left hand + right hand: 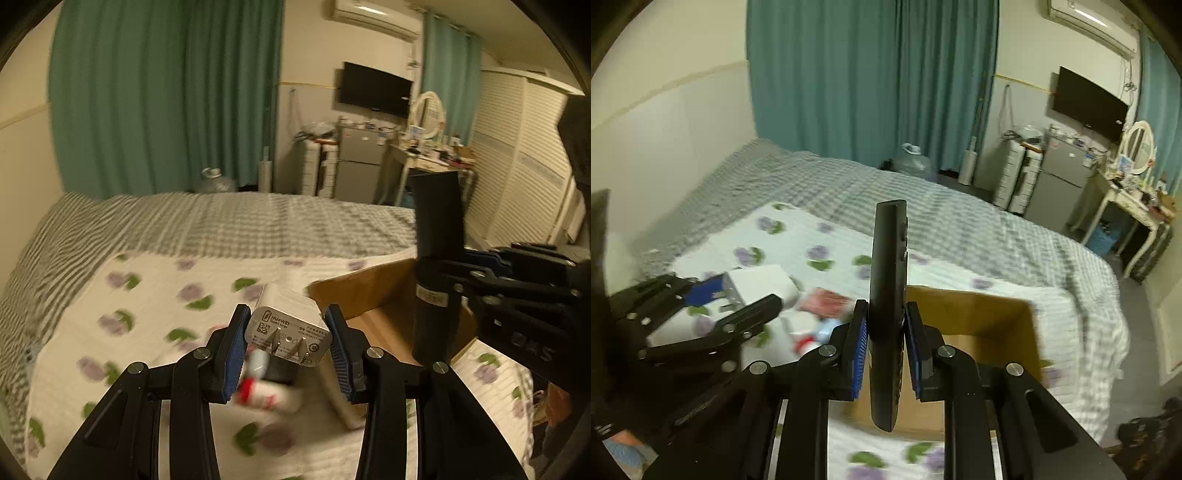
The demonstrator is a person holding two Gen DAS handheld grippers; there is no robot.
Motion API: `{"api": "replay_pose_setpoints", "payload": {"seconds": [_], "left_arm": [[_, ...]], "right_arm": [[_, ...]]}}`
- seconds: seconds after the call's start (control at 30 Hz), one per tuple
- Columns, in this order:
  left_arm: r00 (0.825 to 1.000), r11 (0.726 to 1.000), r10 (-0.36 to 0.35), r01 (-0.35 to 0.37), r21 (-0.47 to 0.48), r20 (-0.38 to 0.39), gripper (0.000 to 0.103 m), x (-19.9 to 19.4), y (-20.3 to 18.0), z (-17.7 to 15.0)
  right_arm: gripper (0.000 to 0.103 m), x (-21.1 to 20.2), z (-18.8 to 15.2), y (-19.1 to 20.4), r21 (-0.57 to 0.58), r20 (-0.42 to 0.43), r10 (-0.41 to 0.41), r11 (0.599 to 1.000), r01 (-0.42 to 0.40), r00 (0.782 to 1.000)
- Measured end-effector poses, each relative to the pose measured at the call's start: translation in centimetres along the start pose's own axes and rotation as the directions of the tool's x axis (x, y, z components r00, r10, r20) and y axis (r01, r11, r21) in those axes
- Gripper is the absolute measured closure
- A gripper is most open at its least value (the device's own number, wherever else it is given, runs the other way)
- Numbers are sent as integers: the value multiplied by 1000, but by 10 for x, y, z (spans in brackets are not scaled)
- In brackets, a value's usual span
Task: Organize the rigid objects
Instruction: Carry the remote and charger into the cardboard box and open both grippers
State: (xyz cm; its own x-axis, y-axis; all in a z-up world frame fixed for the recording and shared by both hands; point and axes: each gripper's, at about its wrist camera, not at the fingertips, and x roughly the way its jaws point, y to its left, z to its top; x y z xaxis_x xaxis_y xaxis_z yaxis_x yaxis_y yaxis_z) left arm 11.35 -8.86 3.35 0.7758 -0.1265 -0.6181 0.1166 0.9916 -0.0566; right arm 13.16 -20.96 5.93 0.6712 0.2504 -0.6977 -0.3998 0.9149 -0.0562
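Observation:
My left gripper (287, 332) is shut on a white Huawei charger (286, 325), prongs facing the camera, held above the flowered blanket. My right gripper (885, 332) is shut on a black remote control (887, 295), held upright over the open cardboard box (997, 314). In the left wrist view the remote (437, 266) and right gripper (480, 284) stand at the right, over the box (354, 291). In the right wrist view the left gripper (713, 291) with the charger (761, 284) is at the left.
A white and red tube (266, 395) and other small items (823, 302) lie blurred on the blanket (159, 295) below the grippers. A grey checked bedcover (258, 225) lies beyond. A fridge (358, 162), dressing table (428, 158) and wardrobe (517, 166) stand across the room.

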Motion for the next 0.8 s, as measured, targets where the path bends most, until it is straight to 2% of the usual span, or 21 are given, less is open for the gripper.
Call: {"api": "replay_pose_setpoints", "payload": {"seconds": [0.1,0.27,0.5,0.67,0.8], "left_arm": [[999,999,-33,33,25,-7,61,16,-25,8],[996,997,-67,69,37,-52,61,56,-57,9],[989,995,-66,74,61,-130,61,111,-76,-10],[985,995,-60,72,72,-159,61,136,-80,-20],[985,991,-70,88,106,-159,60,139,-87,-22]], "right_arm": [[85,9,-2,-32,8,-39,-57,998,58,998],[85,41,-19,-73,13,-136,-85,996,88,987],[85,96,-56,-116,53,-237,-59,996,74,970],[84,129,-71,-129,75,-270,-30,996,53,962],[84,136,-72,-136,104,-239,-14,994,40,971]]}}
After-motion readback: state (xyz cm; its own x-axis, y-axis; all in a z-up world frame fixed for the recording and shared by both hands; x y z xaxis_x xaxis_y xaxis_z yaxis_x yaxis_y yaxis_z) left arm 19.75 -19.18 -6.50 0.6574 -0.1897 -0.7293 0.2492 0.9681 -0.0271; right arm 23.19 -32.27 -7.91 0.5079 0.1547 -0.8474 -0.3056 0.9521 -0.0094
